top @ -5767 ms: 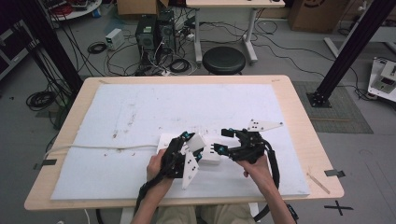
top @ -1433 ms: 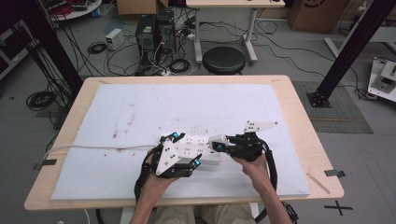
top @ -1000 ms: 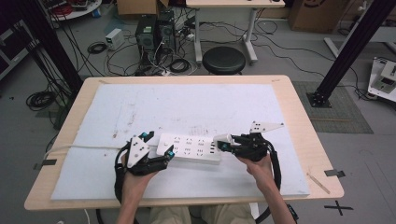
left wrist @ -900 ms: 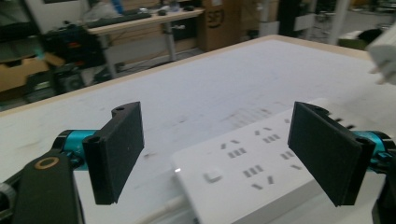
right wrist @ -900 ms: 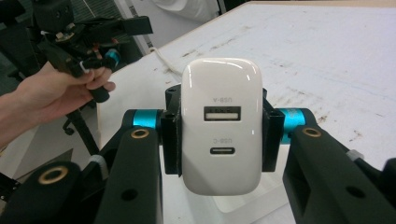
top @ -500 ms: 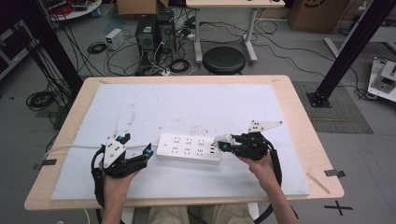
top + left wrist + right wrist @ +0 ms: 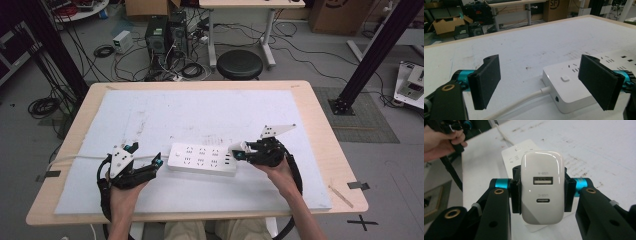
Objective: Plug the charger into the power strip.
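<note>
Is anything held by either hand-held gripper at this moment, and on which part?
The right hand-held gripper holds a white USB charger, clamped on its two side faces. The left hand-held gripper is open and holds nothing.

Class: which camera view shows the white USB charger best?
The right gripper view: the USB charger sits close up, clamped between the right gripper jaws, both ports visible. In the high view it is a small white shape by the power strip.

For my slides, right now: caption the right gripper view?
Right gripper clamps a white USB charger above the power strip.
</note>
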Demonstrator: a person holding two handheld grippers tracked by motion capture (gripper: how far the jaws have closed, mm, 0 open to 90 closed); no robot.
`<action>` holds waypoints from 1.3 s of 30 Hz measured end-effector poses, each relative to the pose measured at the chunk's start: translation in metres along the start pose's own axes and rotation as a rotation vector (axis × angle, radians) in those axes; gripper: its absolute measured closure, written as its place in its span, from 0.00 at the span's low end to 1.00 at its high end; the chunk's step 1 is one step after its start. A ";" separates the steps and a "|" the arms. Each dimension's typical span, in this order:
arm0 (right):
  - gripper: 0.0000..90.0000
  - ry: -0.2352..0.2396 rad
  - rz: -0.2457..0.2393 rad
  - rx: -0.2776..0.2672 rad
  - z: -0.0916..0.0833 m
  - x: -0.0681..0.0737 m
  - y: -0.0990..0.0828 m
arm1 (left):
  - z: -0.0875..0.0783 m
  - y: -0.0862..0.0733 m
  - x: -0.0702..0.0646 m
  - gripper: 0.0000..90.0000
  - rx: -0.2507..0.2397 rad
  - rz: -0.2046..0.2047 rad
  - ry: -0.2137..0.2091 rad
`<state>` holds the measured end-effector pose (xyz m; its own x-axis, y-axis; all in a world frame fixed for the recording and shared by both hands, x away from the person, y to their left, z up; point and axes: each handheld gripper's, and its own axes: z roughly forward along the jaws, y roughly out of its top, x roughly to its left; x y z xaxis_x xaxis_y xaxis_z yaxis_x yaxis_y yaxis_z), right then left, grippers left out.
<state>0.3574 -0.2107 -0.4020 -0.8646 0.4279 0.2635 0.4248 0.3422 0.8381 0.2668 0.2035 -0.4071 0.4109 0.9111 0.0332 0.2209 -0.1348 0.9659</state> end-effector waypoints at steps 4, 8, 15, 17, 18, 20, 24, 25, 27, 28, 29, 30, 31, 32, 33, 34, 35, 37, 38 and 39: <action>0.70 -0.001 -0.054 0.052 0.003 -0.001 0.015 | 0.002 0.000 -0.002 0.20 0.005 0.010 -0.007; 0.70 0.001 -0.087 0.120 0.010 -0.005 0.029 | 0.003 0.000 -0.002 0.20 0.006 0.004 -0.006; 0.70 0.007 -0.180 0.261 0.028 -0.007 0.050 | 0.002 -0.002 -0.001 0.21 0.004 -0.009 0.009; 0.70 0.005 -0.192 0.278 0.030 -0.006 0.053 | 0.001 -0.002 -0.001 0.21 0.004 -0.014 0.015; 0.70 -0.003 -0.206 0.295 0.033 -0.004 0.056 | 0.000 -0.002 0.000 0.21 0.005 -0.014 0.017; 0.70 -0.005 -0.223 0.309 0.036 -0.003 0.059 | -0.001 -0.002 0.000 0.21 0.007 -0.009 0.019; 0.70 -0.018 -0.288 0.401 0.053 0.002 0.073 | -0.004 -0.004 0.002 0.21 0.006 -0.018 0.027; 0.70 -0.017 -0.297 0.416 0.056 0.002 0.075 | -0.005 -0.004 0.002 0.21 0.004 -0.019 0.031; 0.70 -0.014 -0.312 0.433 0.060 0.003 0.078 | -0.006 -0.005 0.003 0.21 0.009 -0.020 0.029; 0.70 -0.012 -0.334 0.468 0.067 0.004 0.083 | -0.006 -0.006 0.004 0.21 0.005 -0.022 0.034; 0.70 -0.014 -0.331 0.478 0.068 0.005 0.084 | -0.007 -0.006 0.004 0.21 0.006 -0.030 0.038; 0.70 -0.013 -0.340 0.491 0.070 0.005 0.085 | -0.008 -0.006 0.005 0.21 0.002 -0.036 0.037; 0.70 -0.017 -0.351 0.516 0.073 0.007 0.085 | -0.008 -0.006 0.005 0.21 0.002 -0.036 0.037; 0.70 -0.011 -0.361 0.532 0.075 0.008 0.085 | -0.008 -0.007 0.005 0.21 0.000 -0.040 0.042; 0.70 -0.011 -0.361 0.532 0.075 0.008 0.085 | -0.008 -0.007 0.005 0.21 0.000 -0.040 0.042; 0.70 -0.009 -0.371 0.541 0.077 0.009 0.085 | -0.008 -0.007 0.005 0.21 0.000 -0.040 0.042; 0.70 -0.009 -0.371 0.541 0.077 0.009 0.085 | -0.008 -0.007 0.006 0.21 0.000 -0.037 0.042; 0.70 -0.015 -0.370 0.569 0.080 0.010 0.084 | -0.008 -0.008 0.006 0.21 0.000 -0.042 0.038; 0.70 -0.010 -0.370 0.575 0.081 0.010 0.084 | -0.008 -0.008 0.005 0.21 -0.001 -0.043 0.035; 0.70 -0.012 -0.372 0.581 0.082 0.010 0.083 | -0.007 -0.008 0.005 0.21 -0.002 -0.039 0.035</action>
<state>0.4062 -0.1092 -0.3688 -0.9790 0.2037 -0.0004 0.1786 0.8594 0.4791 0.2607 0.2124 -0.4130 0.3706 0.9288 0.0042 0.2343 -0.0979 0.9672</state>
